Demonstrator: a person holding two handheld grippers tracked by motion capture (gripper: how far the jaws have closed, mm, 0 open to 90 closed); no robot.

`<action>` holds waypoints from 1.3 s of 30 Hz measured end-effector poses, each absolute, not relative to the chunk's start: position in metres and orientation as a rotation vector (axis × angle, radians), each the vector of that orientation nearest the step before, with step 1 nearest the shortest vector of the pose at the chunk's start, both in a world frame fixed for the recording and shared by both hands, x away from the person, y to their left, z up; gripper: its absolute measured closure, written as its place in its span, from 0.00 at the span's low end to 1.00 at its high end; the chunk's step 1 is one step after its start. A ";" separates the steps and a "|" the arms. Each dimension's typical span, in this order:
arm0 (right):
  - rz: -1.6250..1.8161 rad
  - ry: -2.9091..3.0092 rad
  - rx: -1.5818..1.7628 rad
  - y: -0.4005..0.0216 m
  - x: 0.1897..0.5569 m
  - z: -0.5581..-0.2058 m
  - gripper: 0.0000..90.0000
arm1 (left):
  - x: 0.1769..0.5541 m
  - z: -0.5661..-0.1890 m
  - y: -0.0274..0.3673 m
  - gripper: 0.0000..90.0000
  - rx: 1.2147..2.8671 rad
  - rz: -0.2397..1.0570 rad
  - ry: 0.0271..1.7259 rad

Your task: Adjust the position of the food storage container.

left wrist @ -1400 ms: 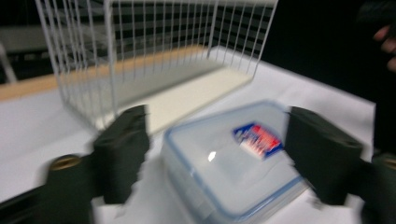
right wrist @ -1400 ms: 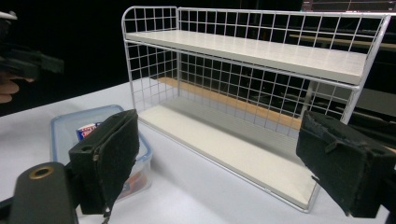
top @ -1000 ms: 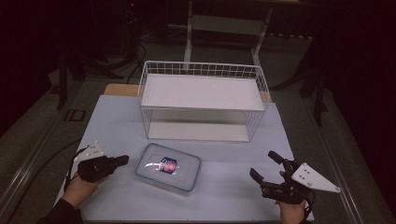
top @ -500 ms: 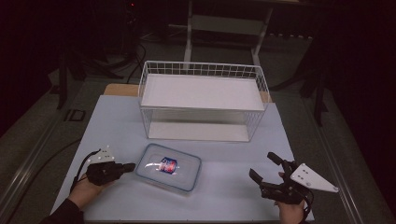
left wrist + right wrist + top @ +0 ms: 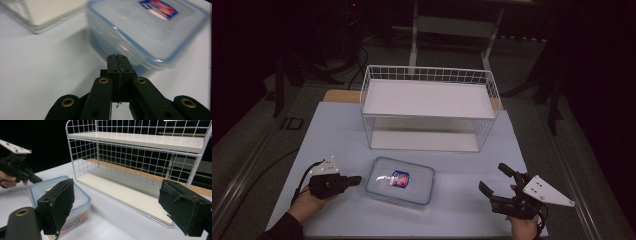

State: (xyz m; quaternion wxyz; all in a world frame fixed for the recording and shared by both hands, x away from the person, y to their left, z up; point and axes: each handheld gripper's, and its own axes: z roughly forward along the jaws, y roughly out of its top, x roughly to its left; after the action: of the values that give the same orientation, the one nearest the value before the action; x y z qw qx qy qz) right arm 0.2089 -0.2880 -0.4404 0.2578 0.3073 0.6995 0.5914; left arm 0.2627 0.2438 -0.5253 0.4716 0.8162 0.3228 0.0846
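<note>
On the white table (image 5: 337, 130), just in front of the wire shelf rack (image 5: 427, 107), sits a clear lidded food container (image 5: 400, 181): rigid, probably light and slick, best gripped across its rim. Left gripper (image 5: 354, 179) is closed and empty beside it; right gripper (image 5: 496, 181) gapes wide, empty.

The left gripper (image 5: 354, 179) is black, with a pale grey three-cornered plate (image 5: 326, 167) on top carrying small dark screw holes, and a thin black cable (image 5: 301, 179) looping off at 9 o'clock from it. A dark sleeve (image 5: 282, 229) covers the forearm behind. In the left gripper view its linkage arms are matt black with brass-coloured pivot rivets (image 5: 103, 80) and small recessed screws. The right gripper (image 5: 498, 181) is black too, with a larger grey triangular plate (image 5: 546, 191) at its 3 o'clock, dotted with holes. Its pads (image 5: 59, 204) are rough, black, block-shaped, with a brass rivet (image 5: 22, 212) below.
</note>
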 end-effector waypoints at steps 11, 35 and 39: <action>1.600 1.919 0.843 -0.285 0.211 -0.443 0.14 | 0.277 -0.529 0.225 1.00 2.031 0.156 0.783; 1.601 1.930 0.844 -0.285 0.211 -0.444 0.15 | 0.272 -0.534 0.171 1.00 2.084 0.004 0.667; 1.603 1.929 0.845 -0.285 0.211 -0.444 0.15 | 0.273 -0.533 0.159 1.00 2.094 -0.019 0.639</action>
State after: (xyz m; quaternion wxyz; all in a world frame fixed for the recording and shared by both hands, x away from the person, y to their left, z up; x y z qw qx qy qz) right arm 0.2112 -0.2853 -0.4439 0.2452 0.3094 0.7066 0.5872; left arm 0.2729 0.1591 -0.5331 0.4582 0.8501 0.2592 -0.0079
